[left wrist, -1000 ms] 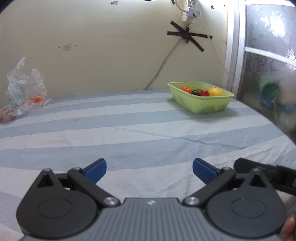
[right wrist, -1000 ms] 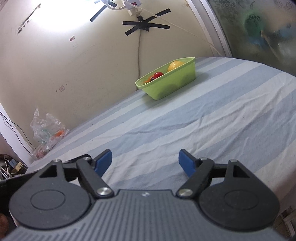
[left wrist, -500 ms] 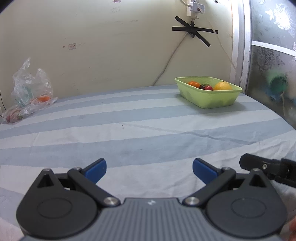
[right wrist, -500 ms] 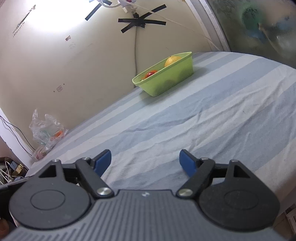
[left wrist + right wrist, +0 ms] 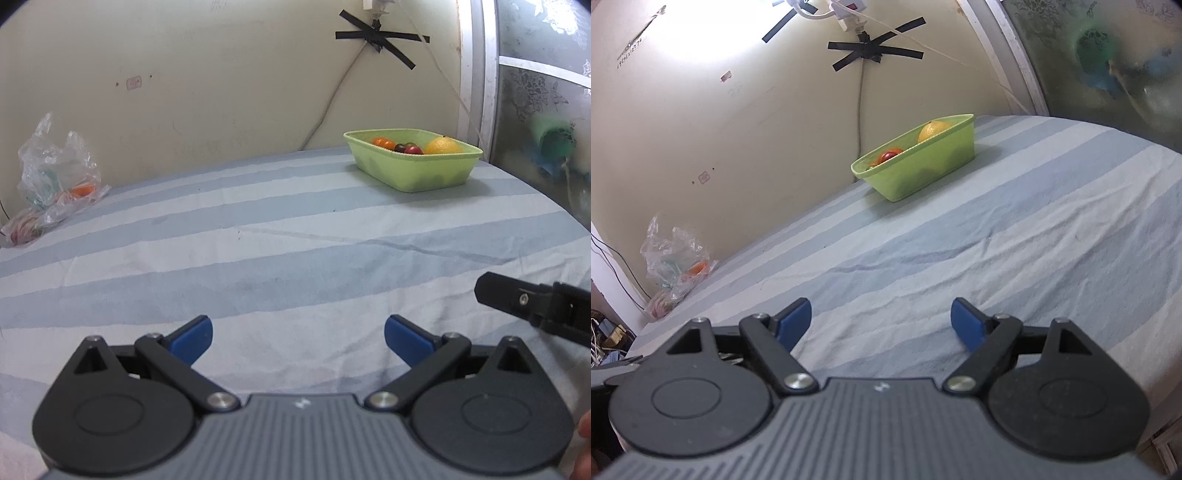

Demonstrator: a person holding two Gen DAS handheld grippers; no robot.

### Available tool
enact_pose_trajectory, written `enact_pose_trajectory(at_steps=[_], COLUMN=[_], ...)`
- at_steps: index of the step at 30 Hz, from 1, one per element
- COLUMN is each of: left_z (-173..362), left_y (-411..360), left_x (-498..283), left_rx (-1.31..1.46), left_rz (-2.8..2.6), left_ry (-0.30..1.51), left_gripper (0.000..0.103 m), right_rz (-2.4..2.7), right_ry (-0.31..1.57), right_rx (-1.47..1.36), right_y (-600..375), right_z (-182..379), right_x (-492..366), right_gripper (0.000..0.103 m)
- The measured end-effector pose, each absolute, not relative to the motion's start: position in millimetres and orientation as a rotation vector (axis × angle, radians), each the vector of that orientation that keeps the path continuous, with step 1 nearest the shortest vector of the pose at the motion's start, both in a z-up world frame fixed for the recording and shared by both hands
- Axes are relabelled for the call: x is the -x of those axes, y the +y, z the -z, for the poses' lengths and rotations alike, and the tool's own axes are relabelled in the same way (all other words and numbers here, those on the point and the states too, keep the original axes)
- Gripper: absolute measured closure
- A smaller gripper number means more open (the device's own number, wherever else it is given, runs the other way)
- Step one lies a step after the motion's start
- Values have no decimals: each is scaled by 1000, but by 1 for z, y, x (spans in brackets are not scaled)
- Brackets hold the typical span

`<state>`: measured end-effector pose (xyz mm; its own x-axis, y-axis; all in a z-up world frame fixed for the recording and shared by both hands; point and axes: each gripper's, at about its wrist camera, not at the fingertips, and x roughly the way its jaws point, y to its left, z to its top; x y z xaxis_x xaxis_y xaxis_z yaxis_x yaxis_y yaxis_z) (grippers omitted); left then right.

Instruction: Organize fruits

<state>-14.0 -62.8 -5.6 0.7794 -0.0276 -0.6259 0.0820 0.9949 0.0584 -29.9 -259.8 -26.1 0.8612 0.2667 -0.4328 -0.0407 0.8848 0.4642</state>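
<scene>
- One light-green plastic basket (image 5: 413, 173), rectangular with sloped walls, at the far right corner of the striped bed (image 5: 280, 258), close to the wall.
- Inside: one yellow-orange citrus fruit (image 5: 441, 146) at the right end, one red cherry tomato (image 5: 413, 149) and one dark one just beside it at the middle, roughly two orange small tomatoes (image 5: 382, 142) at the left end; exact count of the small ones hard to tell.
- One crumpled clear plastic bag (image 5: 55, 177) at the far left edge of the bed, something orange inside.
- Two claws, both above the near edge, well apart from the basket.
- Left claw (image 5: 298, 334): released, blue fingertips (image 5: 192, 338) spread wide, nothing between; basket far ahead and to the right.
- Right claw (image 5: 882, 321): released too, blue fingertips (image 5: 966, 325) apart and empty; basket far ahead, slightly right of centre, seen tilted.
- Black part of the right claw's body visible at the right edge of the left wrist view.
</scene>
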Motion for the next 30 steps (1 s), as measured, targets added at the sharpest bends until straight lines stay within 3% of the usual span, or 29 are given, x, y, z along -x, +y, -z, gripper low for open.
enact_pose_trajectory(at_steps=[30], left_z=[20], left_y=[-59], left_x=[2], left_rx=[-47], left_rz=[94], left_ry=[764], left_gripper=[0], right_rz=[-188], right_ry=[478], right_rx=[-461], right_y=[-260], right_z=[30], right_x=[22], right_gripper=[6])
